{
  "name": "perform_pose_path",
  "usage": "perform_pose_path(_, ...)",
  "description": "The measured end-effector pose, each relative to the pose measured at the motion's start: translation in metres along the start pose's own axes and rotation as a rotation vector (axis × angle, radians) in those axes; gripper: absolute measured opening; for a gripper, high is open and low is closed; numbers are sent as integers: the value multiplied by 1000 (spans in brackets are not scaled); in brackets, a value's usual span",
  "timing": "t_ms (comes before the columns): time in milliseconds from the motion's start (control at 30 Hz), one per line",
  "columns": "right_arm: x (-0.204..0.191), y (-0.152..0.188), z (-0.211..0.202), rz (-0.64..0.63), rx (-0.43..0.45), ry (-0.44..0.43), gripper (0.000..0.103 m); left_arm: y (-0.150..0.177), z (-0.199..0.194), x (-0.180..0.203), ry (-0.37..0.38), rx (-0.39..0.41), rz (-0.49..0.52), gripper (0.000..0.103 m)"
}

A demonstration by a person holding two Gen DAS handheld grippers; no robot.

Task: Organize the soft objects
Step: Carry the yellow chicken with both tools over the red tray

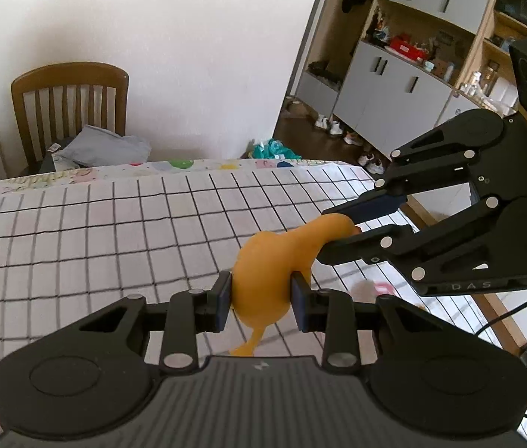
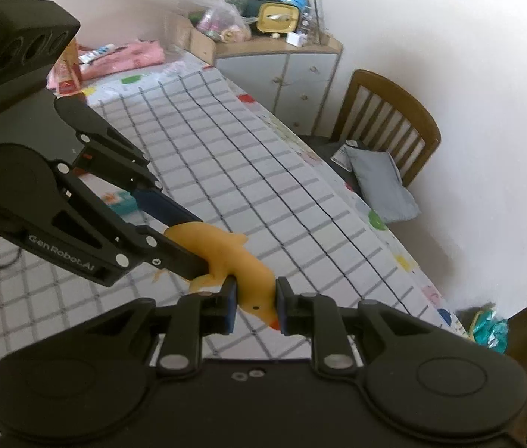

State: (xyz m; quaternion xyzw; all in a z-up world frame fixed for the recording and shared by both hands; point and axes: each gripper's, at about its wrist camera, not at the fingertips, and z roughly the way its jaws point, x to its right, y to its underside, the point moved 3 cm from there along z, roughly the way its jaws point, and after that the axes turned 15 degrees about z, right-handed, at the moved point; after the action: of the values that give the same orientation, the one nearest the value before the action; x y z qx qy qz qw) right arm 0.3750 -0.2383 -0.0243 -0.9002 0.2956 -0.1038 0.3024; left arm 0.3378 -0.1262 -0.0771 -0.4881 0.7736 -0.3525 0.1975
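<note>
A soft yellow duck toy [image 1: 263,272] with an orange beak hangs stretched above the checked tablecloth [image 1: 95,231], held at both ends. My left gripper [image 1: 262,302] is shut on its round body, and one foot dangles below the pads. In the same view my right gripper [image 1: 332,233] comes in from the right and is clamped on the head. In the right wrist view my right gripper [image 2: 256,306] pinches the duck toy [image 2: 241,257] at the head, eye and beak showing between the pads. There my left gripper [image 2: 200,246] grips the far end from the left.
A wooden chair [image 1: 69,86] with a grey cushion stands past the table's far edge. Grey cabinets [image 1: 394,86] and shoes line the floor at right. A pink cloth [image 2: 129,56], a low cluttered cabinet [image 2: 282,59] and a teal box [image 2: 125,203] lie beyond.
</note>
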Motion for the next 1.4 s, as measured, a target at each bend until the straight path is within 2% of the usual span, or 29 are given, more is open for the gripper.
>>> perform_pose_path(200,-53,-7,-20,-8,-3,21,20,20,-51,-4,10,17,24,33)
perform_pose_path(400,-112,-16,-29,8,18,24,20,57,-108,-27,-13,19,-5,33)
perform_pose_path(833,-261,-61,17,33,76,-116,20,155,-223,-110,-182,-37,-55,33)
perform_pose_path(1067,-310,-79,44,26,67,-158,20,185,-250,-137,-237,-64,-73,33)
perform_pose_path(1400,-343,-91,88,50,41,-146,20,219,-247,-176,-282,-89,-119,33)
